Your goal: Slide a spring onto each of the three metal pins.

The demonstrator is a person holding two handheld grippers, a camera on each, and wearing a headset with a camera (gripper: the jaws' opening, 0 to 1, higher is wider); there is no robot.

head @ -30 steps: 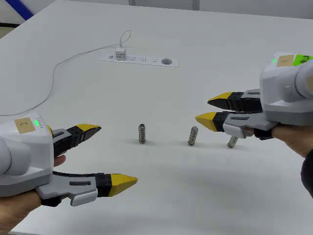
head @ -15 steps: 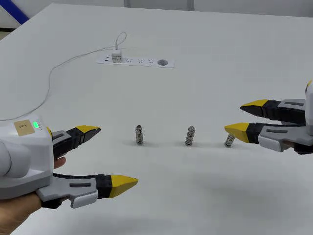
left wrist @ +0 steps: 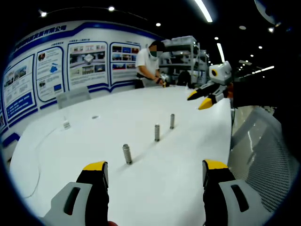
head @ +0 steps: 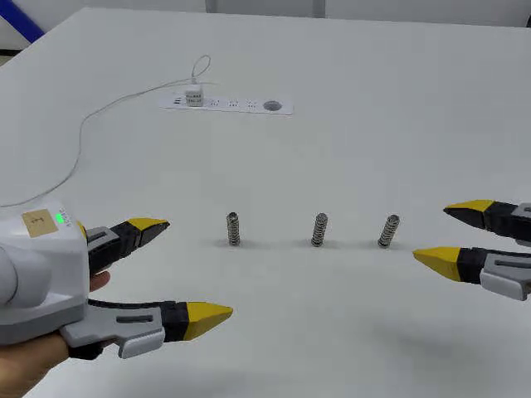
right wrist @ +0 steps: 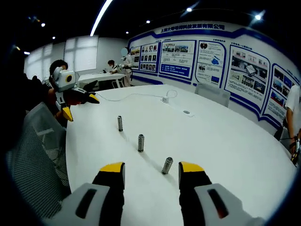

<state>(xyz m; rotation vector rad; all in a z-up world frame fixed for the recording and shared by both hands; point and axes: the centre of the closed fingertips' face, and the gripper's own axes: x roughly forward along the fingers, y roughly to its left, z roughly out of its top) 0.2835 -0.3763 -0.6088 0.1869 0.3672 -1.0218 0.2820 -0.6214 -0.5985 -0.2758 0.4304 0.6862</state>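
Holding my left claw [head: 198, 267] and right claw [head: 431, 232] wide, empty, clear of the tabletop [head: 348, 141]; springs [head: 320, 230] upright, probably already on pins.

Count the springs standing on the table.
3, upright in a row on the table: left spring, middle spring, right spring nearest the right claw. None seems hidden.

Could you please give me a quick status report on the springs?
Left gripper open, empty; right gripper open, empty. Left spring, middle spring, right spring stand in a row on table, right one leaning. Nothing in the way.
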